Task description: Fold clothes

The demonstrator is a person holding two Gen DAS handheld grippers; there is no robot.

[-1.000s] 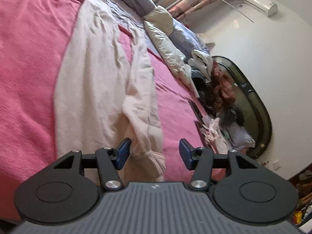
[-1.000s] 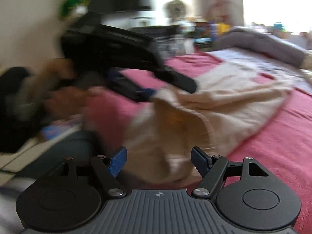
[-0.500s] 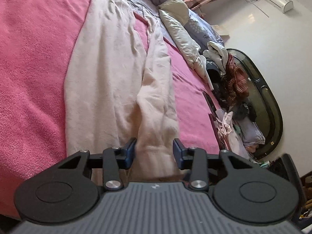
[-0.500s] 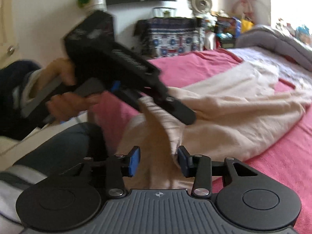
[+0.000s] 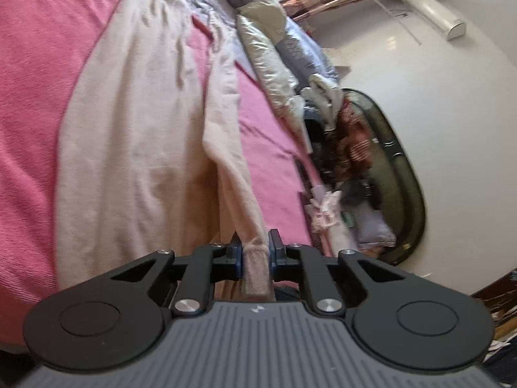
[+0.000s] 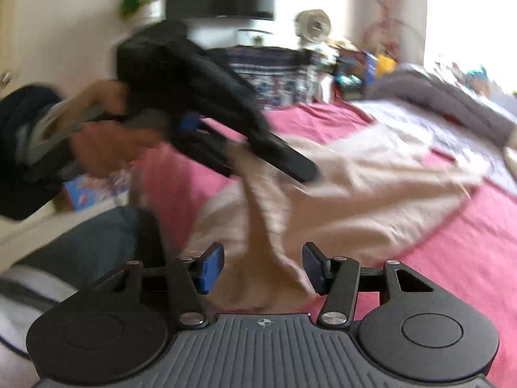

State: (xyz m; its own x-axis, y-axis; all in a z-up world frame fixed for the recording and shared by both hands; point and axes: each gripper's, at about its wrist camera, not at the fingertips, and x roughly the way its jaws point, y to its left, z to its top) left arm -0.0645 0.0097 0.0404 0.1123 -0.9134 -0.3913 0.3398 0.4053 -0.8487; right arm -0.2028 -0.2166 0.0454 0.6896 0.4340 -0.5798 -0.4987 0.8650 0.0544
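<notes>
A cream long-sleeved garment (image 5: 139,148) lies spread on the pink bed cover (image 5: 32,97). My left gripper (image 5: 255,242) has its jaws closing, and the blue pads press on the cuff of one sleeve (image 5: 226,148), which stretches away from it. In the blurred right wrist view a person's hand (image 6: 103,142) holds that left gripper, with cloth hanging from it. My right gripper (image 6: 263,268) is opening. A fold of the garment (image 6: 355,187) lies between its blue pads (image 6: 211,266), which stand apart from the cloth.
Pillows (image 5: 271,51) and a grey duvet (image 6: 436,97) lie at the head of the bed. Beside the bed, a dark oval tub (image 5: 410,194) holds heaped clothes. A person's jeans-clad leg (image 6: 97,236) is at the bed's near edge. A cluttered cabinet (image 6: 274,74) stands behind.
The left jaws have come together on the sleeve cuff, which now runs taut. The right jaws narrowed around the cloth, then widened again.
</notes>
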